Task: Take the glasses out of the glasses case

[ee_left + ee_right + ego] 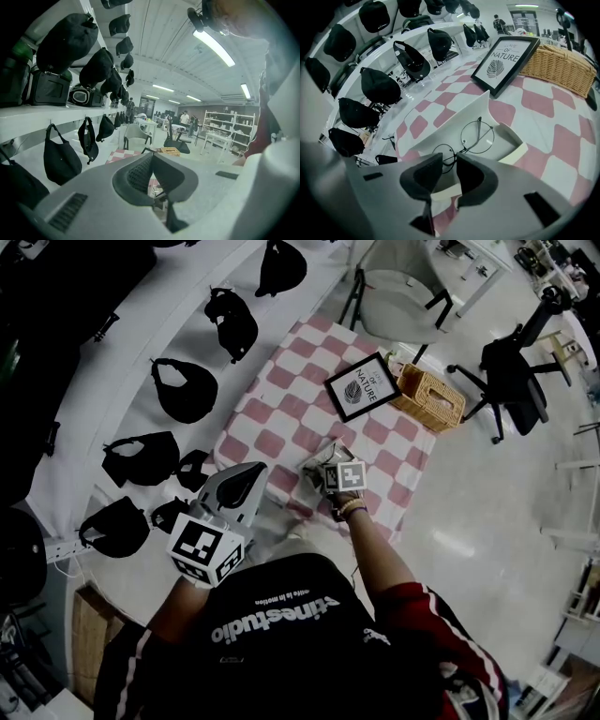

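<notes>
The glasses case (454, 125) lies open near the lower edge of the pink-and-white checked cloth (298, 401) that covers the desk, close to the person's body in the head view. The round wire glasses (460, 150) lie inside it, one lens toward the raised white lid and the other just under the right gripper (448, 158). That gripper's jaws stand apart, tilted down over the case, with the near lens rim showing in the gap and neither pad pressing on it. The left gripper (153, 161) is held off the cloth's lower left corner, pointing across the room, jaws slightly apart with nothing between them.

Bare cloth stretches from the case to the upper left of the head view. The framed sign (364, 387) and the wicker basket (428, 397) stand at the cloth's upper right, well apart from the case. Along the left runs a white wall hung with black bags (183, 390). To the right is open pale floor (487, 512), with a black office chair (511, 381) beyond the basket.
</notes>
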`<state>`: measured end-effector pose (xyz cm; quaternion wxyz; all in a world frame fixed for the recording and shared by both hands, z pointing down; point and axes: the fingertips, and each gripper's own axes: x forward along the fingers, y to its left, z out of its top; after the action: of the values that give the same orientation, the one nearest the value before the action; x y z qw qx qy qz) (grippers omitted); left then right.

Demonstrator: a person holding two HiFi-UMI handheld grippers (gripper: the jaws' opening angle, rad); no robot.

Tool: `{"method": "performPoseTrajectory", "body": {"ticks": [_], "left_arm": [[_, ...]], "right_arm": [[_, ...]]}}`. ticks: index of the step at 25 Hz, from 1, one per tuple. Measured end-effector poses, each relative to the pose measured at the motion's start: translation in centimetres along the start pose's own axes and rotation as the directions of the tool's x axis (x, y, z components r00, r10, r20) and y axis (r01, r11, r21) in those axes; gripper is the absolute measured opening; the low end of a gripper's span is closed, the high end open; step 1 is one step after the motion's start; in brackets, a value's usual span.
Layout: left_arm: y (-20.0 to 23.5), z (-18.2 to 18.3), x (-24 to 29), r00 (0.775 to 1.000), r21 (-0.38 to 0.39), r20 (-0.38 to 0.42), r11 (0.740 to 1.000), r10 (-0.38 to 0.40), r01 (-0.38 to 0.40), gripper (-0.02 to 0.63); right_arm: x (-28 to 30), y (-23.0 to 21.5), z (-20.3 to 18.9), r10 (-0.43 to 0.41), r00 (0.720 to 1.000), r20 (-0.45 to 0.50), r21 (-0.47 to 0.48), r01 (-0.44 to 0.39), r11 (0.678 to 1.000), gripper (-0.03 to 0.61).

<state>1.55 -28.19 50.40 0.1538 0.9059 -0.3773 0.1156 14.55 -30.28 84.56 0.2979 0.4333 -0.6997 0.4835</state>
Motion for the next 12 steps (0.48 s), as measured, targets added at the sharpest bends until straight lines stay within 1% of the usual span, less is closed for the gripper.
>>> {"method": "performPoseTrajectory", "body": {"ticks": [3,8,12], "left_arm": [[0.03,0.02,0.09,1.0,0.0,-0.003,1.0,-0.001,0.001,0.006],[0.12,0.27,0.19,1.0,0.002,-0.003,1.0,0.001,-0.001,0.006],[0.34,0.32,0.08,1.0,-0.005,-0.007,1.0,0.01,-0.01,0.006]], "right_arm": [[0.25,-0.14,0.16,0.0,1.0,-0.025,-0.034,0.0,0.999,0.098],[0.53,-0.45,-0.37,0.029,0.992,-0.119,-0.015,-0.031,0.999,0.11],[0.82,-0.25,-0.29,0.033,0.986,-0.163,-0.043,-0.041,0.998,0.115]]}}
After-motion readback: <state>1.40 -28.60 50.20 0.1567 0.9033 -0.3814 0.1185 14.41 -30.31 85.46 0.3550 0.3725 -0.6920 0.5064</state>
